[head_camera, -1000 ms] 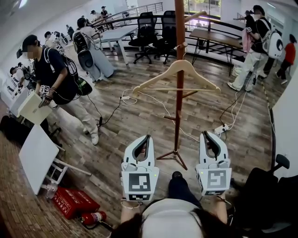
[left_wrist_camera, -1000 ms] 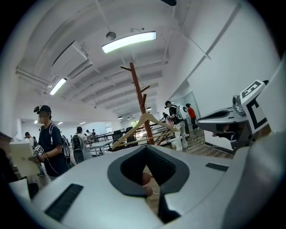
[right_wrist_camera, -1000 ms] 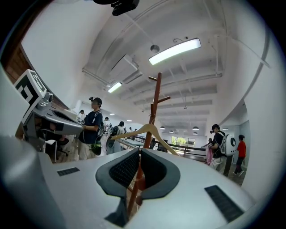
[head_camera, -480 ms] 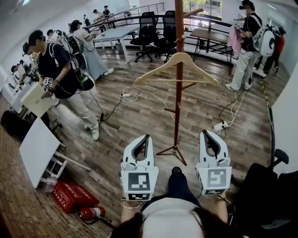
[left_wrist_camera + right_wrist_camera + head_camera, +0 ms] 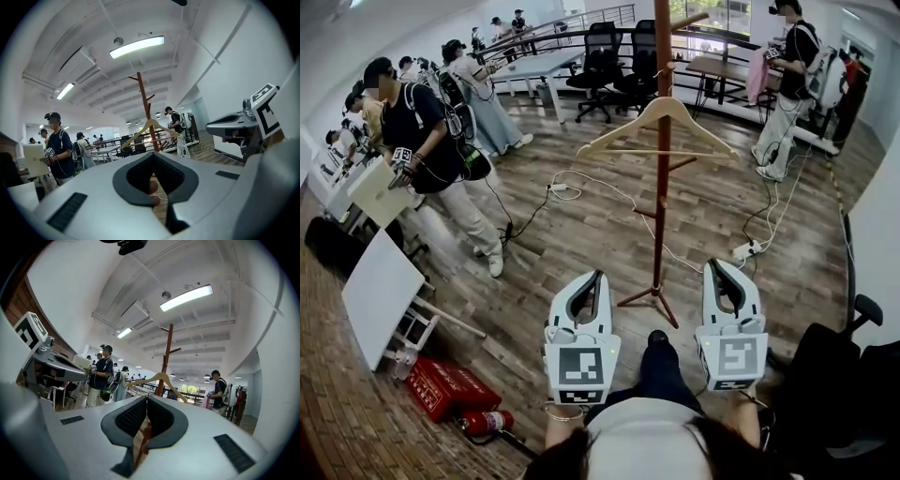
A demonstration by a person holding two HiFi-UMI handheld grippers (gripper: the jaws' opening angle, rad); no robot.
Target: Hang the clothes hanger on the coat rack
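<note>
A wood-plank office floor (image 5: 581, 234) stretches ahead of you. The pale wooden clothes hanger (image 5: 619, 128) already hangs on the tall reddish-brown wooden coat rack (image 5: 660, 225), far beyond your grippers. Near you, your left gripper (image 5: 597, 276) and right gripper (image 5: 716, 268) both sit pinched together, holding nothing.

The left claw (image 5: 597, 278) and the right claw (image 5: 716, 269) have smooth, matt, pale-grey plastic shells. The right one's inner pads (image 5: 132, 417) are dark and ribbed, like rubber. Ahead of the claws, the coat rack (image 5: 662, 206) is reddish-brown stained wood with a faint sheen, and the clothes hanger (image 5: 623, 129) is pale, smooth wood. Beneath the claws, the floor (image 5: 572, 244) is matt, grained wood planking.
</note>
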